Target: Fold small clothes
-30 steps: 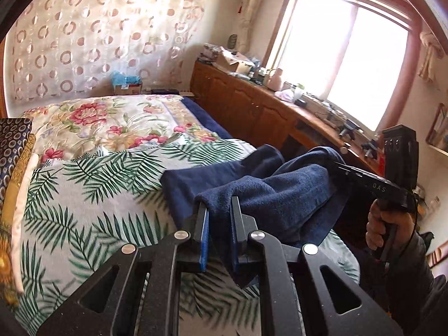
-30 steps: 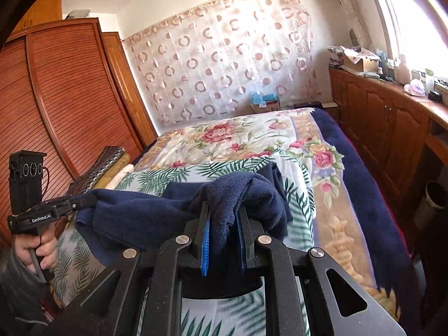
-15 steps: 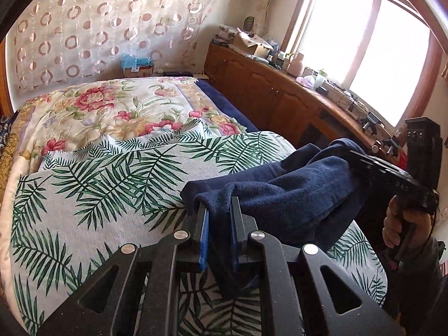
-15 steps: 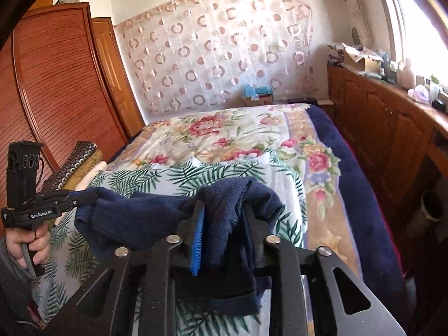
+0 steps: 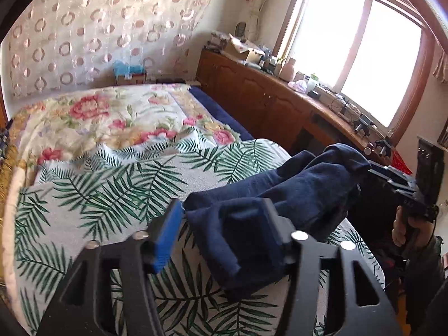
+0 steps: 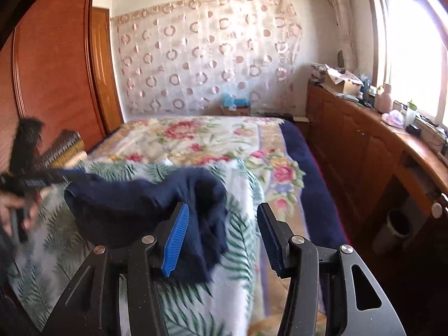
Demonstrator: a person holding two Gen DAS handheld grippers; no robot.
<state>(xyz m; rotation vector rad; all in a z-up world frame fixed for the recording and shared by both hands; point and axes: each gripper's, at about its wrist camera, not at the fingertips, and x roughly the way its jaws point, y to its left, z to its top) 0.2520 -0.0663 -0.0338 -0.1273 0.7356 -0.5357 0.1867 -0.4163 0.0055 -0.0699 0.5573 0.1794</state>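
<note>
Navy knit, the small garment [image 5: 294,196] lies bunched on the palm-leaf cover [image 5: 92,196] at the near end of the bed, on the side towards the wooden sideboard [image 5: 280,106]; its long axis runs from one gripper across to the other, roughly along the near edge of that cover. The left gripper [image 5: 221,232] is opening, its jaws standing well apart; one end of the cloth sags between them and drapes against the sideboard-side finger, no longer pinched. The right gripper [image 6: 224,238] is opening too (that view is blurred); the other end hangs beside its blue pad [image 6: 176,240], with bare cover showing in the rest of the gap. Each hand sits at its own end, so neither is nearer; a next fold would likely bring one end along that axis onto the other.
</note>
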